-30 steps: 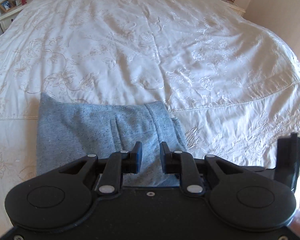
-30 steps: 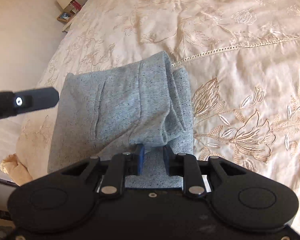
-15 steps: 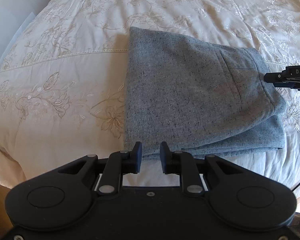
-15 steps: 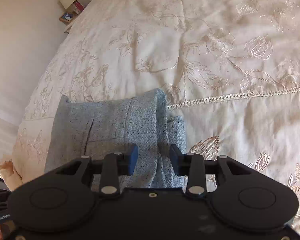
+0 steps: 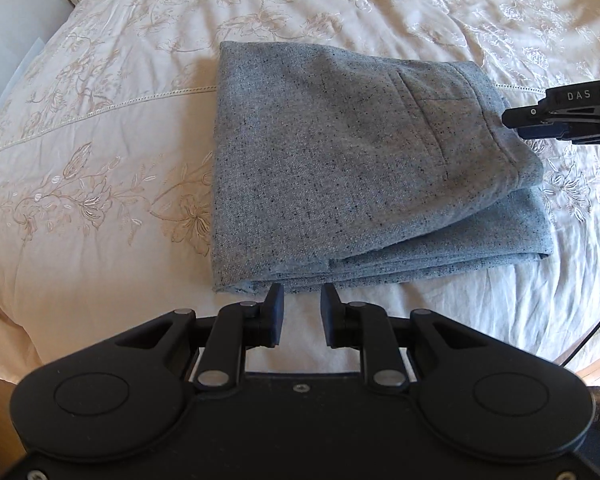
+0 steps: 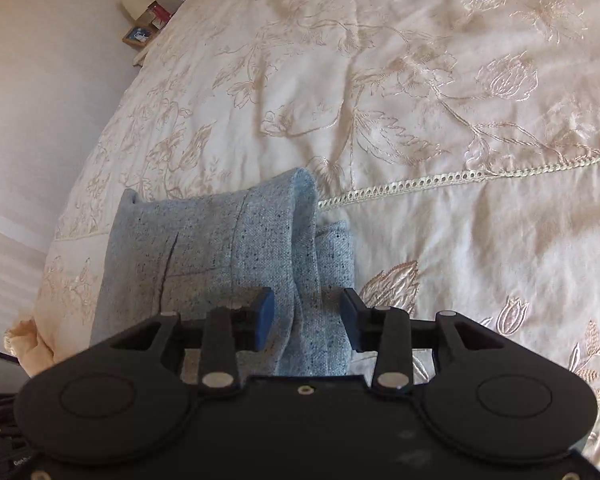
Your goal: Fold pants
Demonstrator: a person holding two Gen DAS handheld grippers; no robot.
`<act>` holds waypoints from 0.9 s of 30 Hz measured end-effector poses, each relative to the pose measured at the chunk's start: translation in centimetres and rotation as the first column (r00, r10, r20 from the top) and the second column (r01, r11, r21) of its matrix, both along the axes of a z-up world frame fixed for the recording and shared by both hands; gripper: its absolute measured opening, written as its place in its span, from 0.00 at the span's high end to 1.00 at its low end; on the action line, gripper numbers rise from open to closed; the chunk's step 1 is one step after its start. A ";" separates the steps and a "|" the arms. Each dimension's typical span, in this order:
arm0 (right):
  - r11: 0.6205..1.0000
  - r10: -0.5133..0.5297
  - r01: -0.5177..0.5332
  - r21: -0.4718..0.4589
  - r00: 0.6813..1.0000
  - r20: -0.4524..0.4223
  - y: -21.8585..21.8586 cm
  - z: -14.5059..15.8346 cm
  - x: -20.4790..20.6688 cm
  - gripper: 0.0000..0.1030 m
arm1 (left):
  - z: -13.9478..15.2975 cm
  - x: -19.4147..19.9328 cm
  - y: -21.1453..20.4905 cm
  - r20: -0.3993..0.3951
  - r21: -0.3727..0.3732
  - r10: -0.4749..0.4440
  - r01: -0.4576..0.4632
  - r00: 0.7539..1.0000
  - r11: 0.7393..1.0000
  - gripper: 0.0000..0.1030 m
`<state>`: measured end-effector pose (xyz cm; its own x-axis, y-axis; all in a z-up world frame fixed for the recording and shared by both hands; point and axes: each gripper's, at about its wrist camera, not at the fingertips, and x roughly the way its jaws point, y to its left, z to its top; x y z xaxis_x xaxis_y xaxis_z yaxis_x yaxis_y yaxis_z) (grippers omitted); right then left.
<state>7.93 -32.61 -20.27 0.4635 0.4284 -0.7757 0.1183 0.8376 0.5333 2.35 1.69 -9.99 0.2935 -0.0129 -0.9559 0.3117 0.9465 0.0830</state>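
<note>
Folded grey pants [image 5: 364,168] on bed [image 5: 100,140]. Left gripper [image 5: 301,308] narrowly parted, empty, just short of their edge; right gripper [image 6: 307,318] wide, straddling waistband fold, seemingly releasing.

One pair of folded grey speckled fabric pants [image 5: 364,172] lies on one cream bedspread with embroidered flowers [image 5: 100,184]. Two black two-finger grippers are in sight: the left gripper [image 5: 301,307] and the right gripper [image 6: 307,312] (its side also shows at the left view's edge).
</note>
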 end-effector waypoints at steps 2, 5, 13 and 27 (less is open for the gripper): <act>0.999 0.032 -0.032 0.017 0.999 -0.019 0.3 -0.6 0.9 0.60 | -0.1 -0.1 0.1 -0.006 -0.006 0.008 -0.008 1.000 1.000 0.72; 0.999 0.046 -0.045 0.018 0.998 -0.034 0.6 -1.4 1.5 0.60 | 0.0 -0.3 0.1 -0.006 -0.010 0.016 -0.016 1.000 1.000 0.72; 0.980 0.161 -0.154 0.129 0.986 -0.041 3.0 -0.2 0.5 0.86 | -0.8 -1.4 -0.4 -0.012 -0.025 -0.011 0.011 1.000 1.000 0.72; 0.942 0.235 -0.271 0.198 0.954 0.186 7.8 14.2 6.0 0.88 | -2.6 -0.5 -7.2 0.232 0.077 -0.222 0.210 0.947 0.975 0.65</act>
<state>13.89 -24.78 -6.02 0.4261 0.6978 -0.5758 -0.1824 0.6896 0.7008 1.84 -5.50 -12.56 0.5076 -0.0543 -0.8599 0.4736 0.8513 0.2259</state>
